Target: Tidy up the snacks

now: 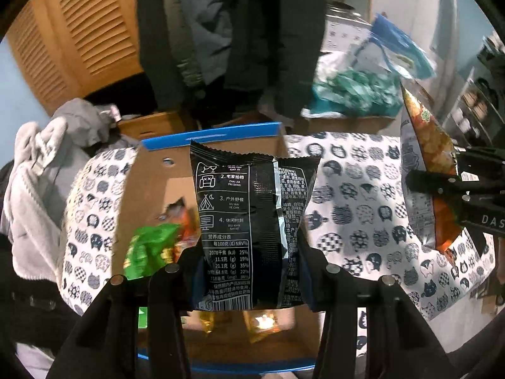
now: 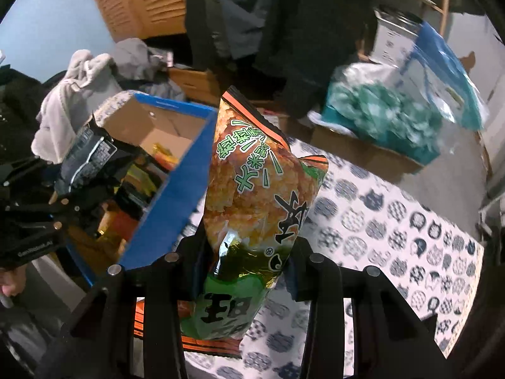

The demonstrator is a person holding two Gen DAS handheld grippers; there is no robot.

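Note:
My left gripper is shut on a black snack packet and holds it upright above an open cardboard box with blue edges. Green, orange and yellow snack packs lie in the box. My right gripper is shut on an orange and green rice cracker bag, held upright just right of the box's blue wall. The right gripper and its bag show at the right of the left wrist view. The left gripper and its black packet show at the left of the right wrist view.
The box stands on a cloth with a cat pattern, which also shows in the right wrist view. Grey clothes are piled at the left. Behind are cardboard boxes, a teal bag and hanging dark coats.

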